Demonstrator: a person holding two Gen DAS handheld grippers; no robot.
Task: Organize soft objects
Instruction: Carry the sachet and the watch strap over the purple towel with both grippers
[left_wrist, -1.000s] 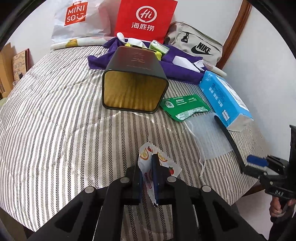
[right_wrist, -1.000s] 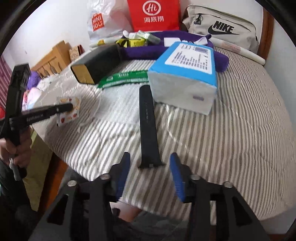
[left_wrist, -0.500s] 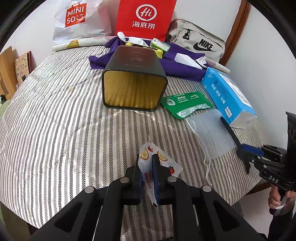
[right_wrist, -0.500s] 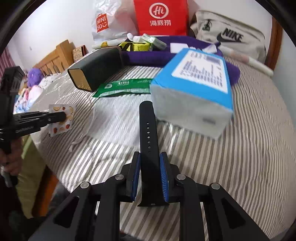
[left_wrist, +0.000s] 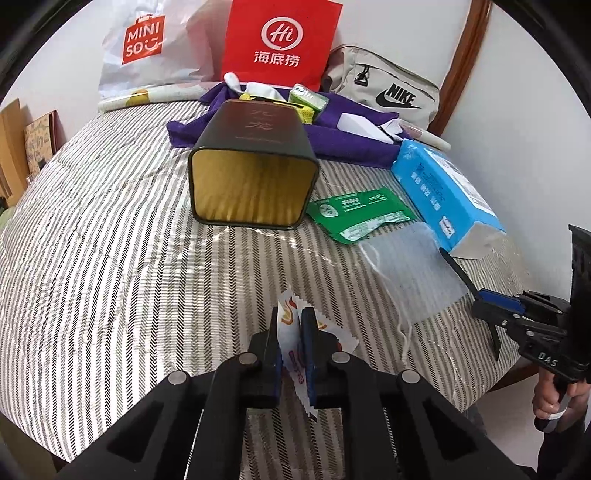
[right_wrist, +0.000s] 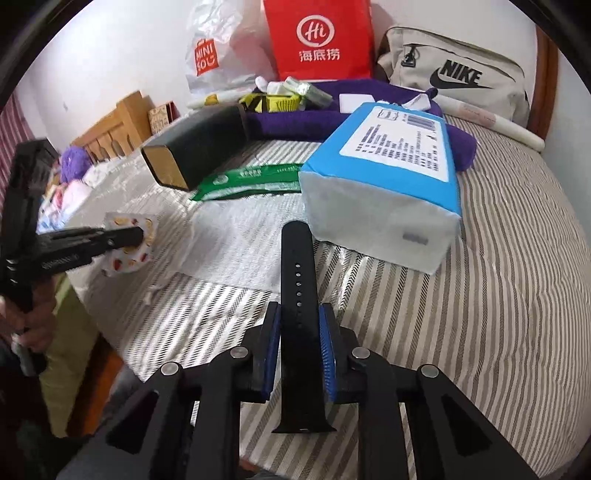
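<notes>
The black watch strap is clamped across its width by the right tool, its short end hanging toward the camera and its long holed end reaching forward over the striped bed, just beside the blue tissue pack. The small printed sachet is pinched between the closed blades of the left tool, near the bed's front edge. The dark tin lies on its side, its gold-lined mouth facing the sachet; it is judged the likely container. For a clean drop, each piece should be carried level to that mouth and pushed well inside before release, since a limp strap may droop and catch the rim. The face mask and green packet lie between and should be passed over, not dragged.
</notes>
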